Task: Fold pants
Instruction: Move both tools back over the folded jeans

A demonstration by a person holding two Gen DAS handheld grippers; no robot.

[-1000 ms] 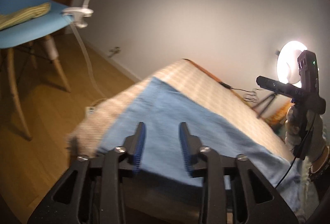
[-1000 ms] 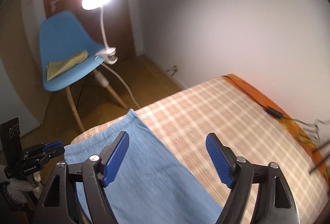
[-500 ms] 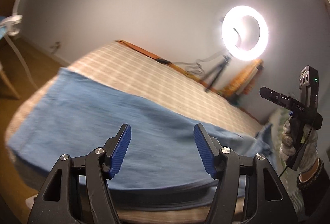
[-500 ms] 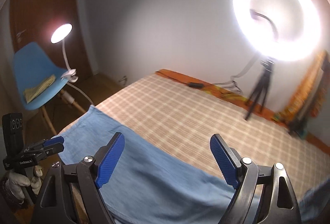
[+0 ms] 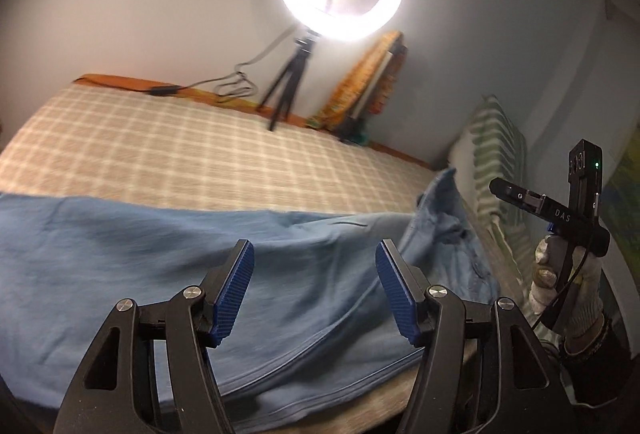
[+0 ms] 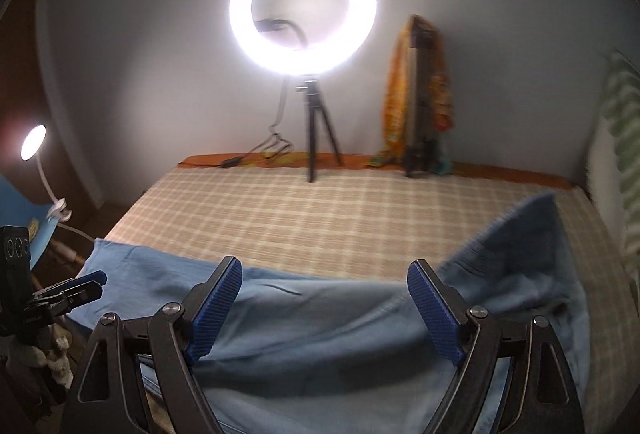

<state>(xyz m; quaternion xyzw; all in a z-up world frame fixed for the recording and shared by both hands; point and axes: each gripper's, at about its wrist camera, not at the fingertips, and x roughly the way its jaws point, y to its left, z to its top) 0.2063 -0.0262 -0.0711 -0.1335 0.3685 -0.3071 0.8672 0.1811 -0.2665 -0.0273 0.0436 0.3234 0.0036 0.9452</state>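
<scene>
The light blue pants (image 5: pixel 168 254) lie lengthwise along the near edge of the bed (image 5: pixel 168 150), legs stacked flat, the waist end rumpled and turned up toward the striped pillow (image 5: pixel 496 162). Both claws tilt down over the cloth. The left claw (image 5: pixel 314 290) stands open, nothing between its blue pads. The right claw (image 6: pixel 322 308) gapes wider, also empty. A gloved hand (image 5: pixel 564 282) holds the right tool beside the waist end.
</scene>
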